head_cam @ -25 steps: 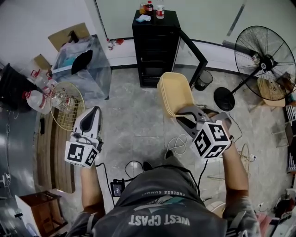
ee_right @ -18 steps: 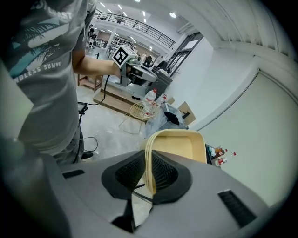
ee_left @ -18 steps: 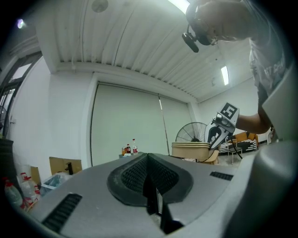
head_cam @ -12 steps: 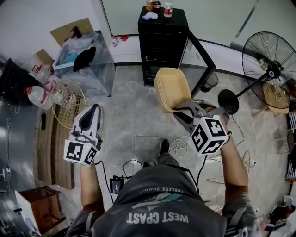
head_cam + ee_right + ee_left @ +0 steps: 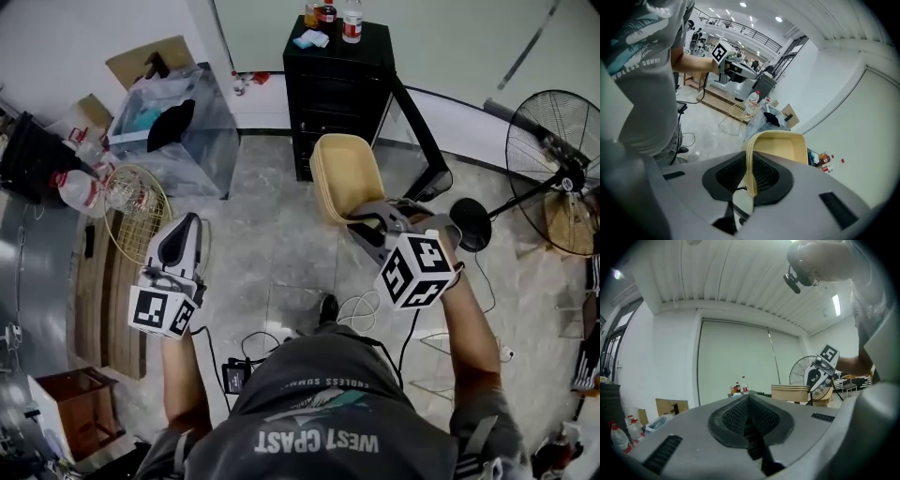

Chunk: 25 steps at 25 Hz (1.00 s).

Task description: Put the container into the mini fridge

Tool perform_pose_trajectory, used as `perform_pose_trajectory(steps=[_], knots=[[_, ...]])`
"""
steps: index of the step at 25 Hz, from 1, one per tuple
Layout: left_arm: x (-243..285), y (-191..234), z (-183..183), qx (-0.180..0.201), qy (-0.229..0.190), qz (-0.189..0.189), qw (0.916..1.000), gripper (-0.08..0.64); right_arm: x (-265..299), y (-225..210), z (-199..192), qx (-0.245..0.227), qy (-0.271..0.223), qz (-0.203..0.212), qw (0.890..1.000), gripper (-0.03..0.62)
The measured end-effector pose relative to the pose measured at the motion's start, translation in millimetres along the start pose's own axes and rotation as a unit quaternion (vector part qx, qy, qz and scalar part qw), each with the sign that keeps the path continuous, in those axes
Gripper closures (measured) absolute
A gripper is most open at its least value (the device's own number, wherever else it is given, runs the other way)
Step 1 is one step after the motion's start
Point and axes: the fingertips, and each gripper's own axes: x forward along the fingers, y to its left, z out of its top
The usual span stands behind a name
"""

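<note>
Grey floor point(image 5: 272, 248) separates me from the mini fridge point(image 5: 337, 103); my right gripper point(image 5: 373, 219) clamps the container point(image 5: 345, 176), my left gripper point(image 5: 186, 225) is pinched empty, so carrying it forward comes next.

- The person's shirt point(image 5: 319, 412) is showing large pale letters reading "WEST COAST", the fifth letter unclear.
- Just above that line in the head view, smaller print is reading "ENDLESS SUMM", the rest folding away; the right gripper view is catching the same words.
- Bottle labels point(image 5: 326, 13) on the mini fridge point(image 5: 342, 98) are staying too small to read.
</note>
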Motion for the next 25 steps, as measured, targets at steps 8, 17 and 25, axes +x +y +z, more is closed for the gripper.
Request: perform_pose_trajectory(steps=[8, 17, 25], knots=[[45.3, -4.1, 6.0, 0.010, 0.008, 0.027, 0.9995, 0.541, 16.6, -48.8, -34.6, -0.013, -0.015, 0.013, 1.000, 0.534], [76.7, -2.4, 3.4, 0.007, 0.011, 0.030, 0.9995, 0.541, 30.5, -76.4, -55.5, -0.012, -0.012, 0.020, 1.000, 0.534], [117.1, 20.3, -9.8, -0.004, 0.008, 0.006, 0.9999, 0.541, 59.3, -97.3, -61.8, 0.004, 0.006, 0.024, 1.000, 0.534]])
